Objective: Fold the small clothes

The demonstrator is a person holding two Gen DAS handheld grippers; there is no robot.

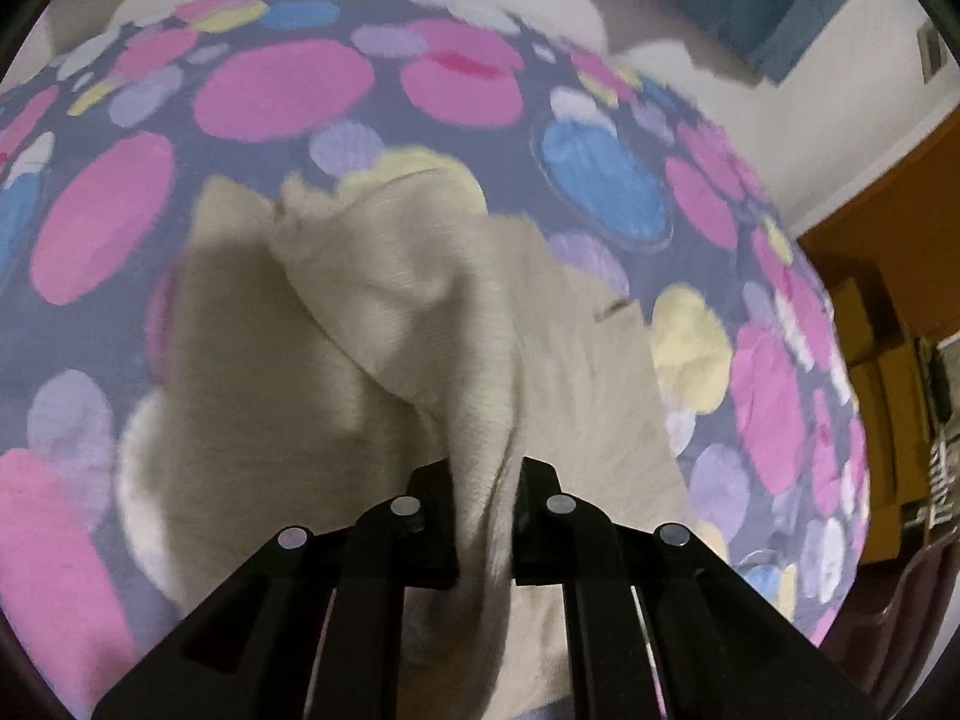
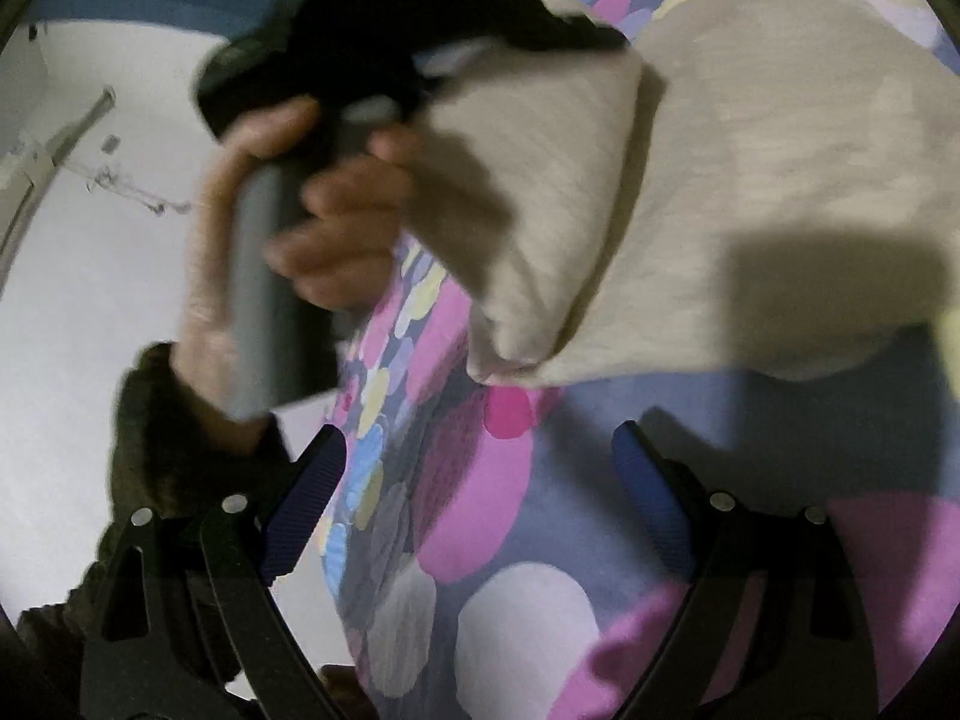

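Observation:
A beige garment point(image 1: 420, 312) lies on a bedsheet point(image 1: 288, 90) printed with pink, blue and yellow circles. My left gripper point(image 1: 486, 480) is shut on a bunched fold of this cloth and holds it lifted above the rest of the garment. In the right wrist view the same beige garment point(image 2: 750, 168) hangs folded over from the left gripper point(image 2: 576, 18), which a hand point(image 2: 336, 204) grips by its grey handle. My right gripper point(image 2: 480, 450) stands open low over the sheet, with nothing between its blue-padded fingers point(image 2: 648, 480).
The bed's edge point(image 2: 360, 396) runs down the left of the right wrist view, with white floor point(image 2: 90, 276) beyond it. A dark sleeve point(image 2: 156, 438) sits near my right gripper's left finger. Wooden furniture point(image 1: 870, 312) stands past the bed's right side.

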